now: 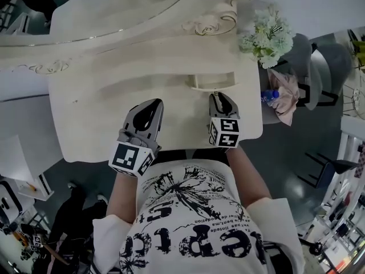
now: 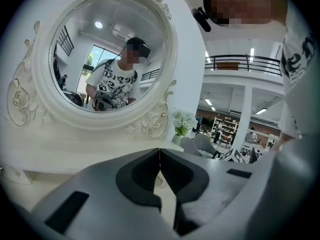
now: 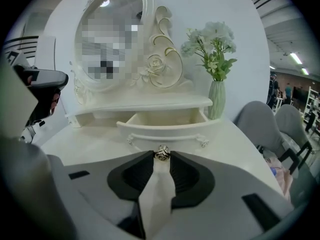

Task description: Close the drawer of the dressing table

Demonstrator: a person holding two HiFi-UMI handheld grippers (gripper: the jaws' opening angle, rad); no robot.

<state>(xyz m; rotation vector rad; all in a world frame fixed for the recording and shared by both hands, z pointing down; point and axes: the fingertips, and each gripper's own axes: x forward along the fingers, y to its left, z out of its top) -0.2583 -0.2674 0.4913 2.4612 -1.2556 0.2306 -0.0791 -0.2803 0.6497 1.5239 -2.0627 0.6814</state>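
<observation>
The cream dressing table [image 1: 85, 119] has its small drawer [image 1: 212, 82] pulled open under the shelf; the right gripper view shows the drawer [image 3: 165, 125] standing out with an empty inside. My right gripper [image 1: 218, 97] points at the drawer front. Its jaws [image 3: 161, 157] stand a little apart, closed against the sides of the metal drawer knob [image 3: 161, 153] at their tips. My left gripper [image 1: 149, 110] hovers over the tabletop left of the drawer. It is shut [image 2: 160, 153] with nothing in it and faces the mirror [image 2: 105, 59].
A vase of white flowers [image 1: 267, 37] stands at the table's back right corner, close to the drawer. Beyond the right edge is a grey chair [image 1: 311, 59] with a pink cloth [image 1: 288, 96] and a bottle [image 1: 269, 96]. The mirror's carved frame [image 3: 162, 64] rises behind the shelf.
</observation>
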